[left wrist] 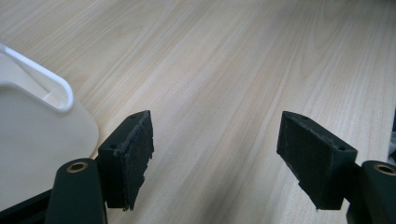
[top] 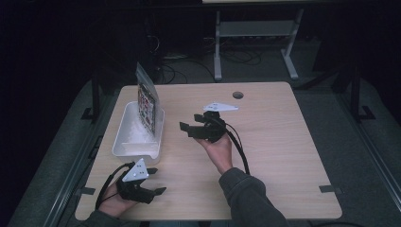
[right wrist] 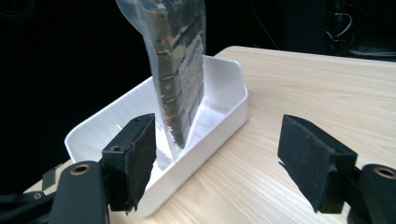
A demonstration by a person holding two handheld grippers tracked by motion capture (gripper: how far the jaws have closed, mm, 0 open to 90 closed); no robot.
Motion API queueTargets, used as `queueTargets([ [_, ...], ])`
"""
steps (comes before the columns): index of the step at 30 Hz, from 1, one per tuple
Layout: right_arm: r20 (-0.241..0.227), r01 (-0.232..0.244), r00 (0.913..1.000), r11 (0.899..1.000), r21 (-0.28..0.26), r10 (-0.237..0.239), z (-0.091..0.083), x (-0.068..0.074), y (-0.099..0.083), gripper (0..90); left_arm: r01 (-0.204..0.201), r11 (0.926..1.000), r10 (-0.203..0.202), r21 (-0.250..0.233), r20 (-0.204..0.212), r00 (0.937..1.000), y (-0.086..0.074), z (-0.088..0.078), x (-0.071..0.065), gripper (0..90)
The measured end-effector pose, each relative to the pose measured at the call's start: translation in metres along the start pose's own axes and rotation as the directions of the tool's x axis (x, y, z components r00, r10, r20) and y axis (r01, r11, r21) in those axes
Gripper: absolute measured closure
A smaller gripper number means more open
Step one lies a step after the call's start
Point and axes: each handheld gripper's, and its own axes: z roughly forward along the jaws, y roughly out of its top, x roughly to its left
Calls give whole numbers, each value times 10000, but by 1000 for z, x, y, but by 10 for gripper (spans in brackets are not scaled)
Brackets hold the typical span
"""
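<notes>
A light wood table [top: 274, 142] with 1 round hole [top: 238, 95] near its far edge. A white tray [top: 124, 142] sits on its left side, near the edge.

White tray [top: 124, 142] with upright bag [top: 146, 101] blocks counter [top: 279, 142] left side; centre and right lie open for passing.

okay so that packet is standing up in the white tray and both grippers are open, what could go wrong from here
1. The plastic packet stands on edge, leaning against the white tray's wall; a nudge from the right gripper could tip it over.
2. The tray looks light and sits near the table edge, so pushing toward it might slide it off.
3. The left gripper rests open just past the tray's corner and could bump it when it moves.
</notes>
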Motion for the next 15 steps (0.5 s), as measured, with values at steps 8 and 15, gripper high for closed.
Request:
queueTargets([
  [8,139,-108,9998,9999,82,106,-16,-11,-6,265,-11,10000,11,-65,13,10000,0,0,0,265],
  [15,232,-156,9996,9997,170,152,-30,-20,-13,262,-104,9999,104,11,40,9999,0,1,-1,263],
])
